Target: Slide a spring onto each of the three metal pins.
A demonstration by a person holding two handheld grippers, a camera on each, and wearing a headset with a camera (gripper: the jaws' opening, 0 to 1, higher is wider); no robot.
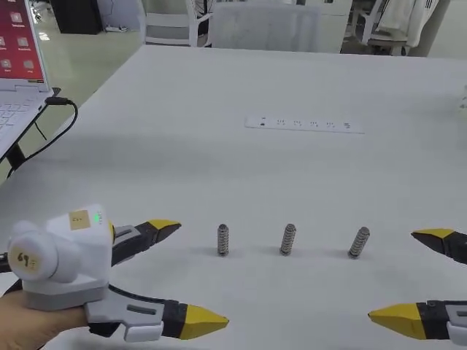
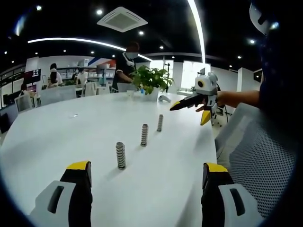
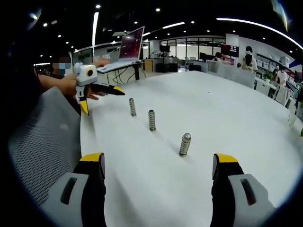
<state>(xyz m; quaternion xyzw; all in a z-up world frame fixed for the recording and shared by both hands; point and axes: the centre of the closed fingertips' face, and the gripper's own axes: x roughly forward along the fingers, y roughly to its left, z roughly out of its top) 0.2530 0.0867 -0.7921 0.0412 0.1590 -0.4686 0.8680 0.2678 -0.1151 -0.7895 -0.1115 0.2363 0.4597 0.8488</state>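
Three upright metal pins stand in a row on the white table (image 1: 241, 175), and a coiled spring sits around each: left (image 1: 222, 240), middle (image 1: 288, 239), right (image 1: 358, 242). My left gripper (image 1: 193, 271) is open at the row's left end, nothing between its yellow-tipped jaws. My right gripper (image 1: 405, 275) is open at the right end, also holding nothing. From the left gripper view, the nearest spring (image 2: 120, 155) is ahead of the open left gripper (image 2: 147, 166). In the right gripper view, the nearest spring (image 3: 184, 144) is just beyond the open right gripper (image 3: 158, 158).
A laptop (image 1: 18, 73) with a black cable (image 1: 58, 124) sits at the table's far left edge. A white power strip (image 1: 303, 124) lies flat in the middle. Chairs (image 1: 168, 25) stand beyond the far edge. People and a plant (image 2: 151, 78) are in the background.
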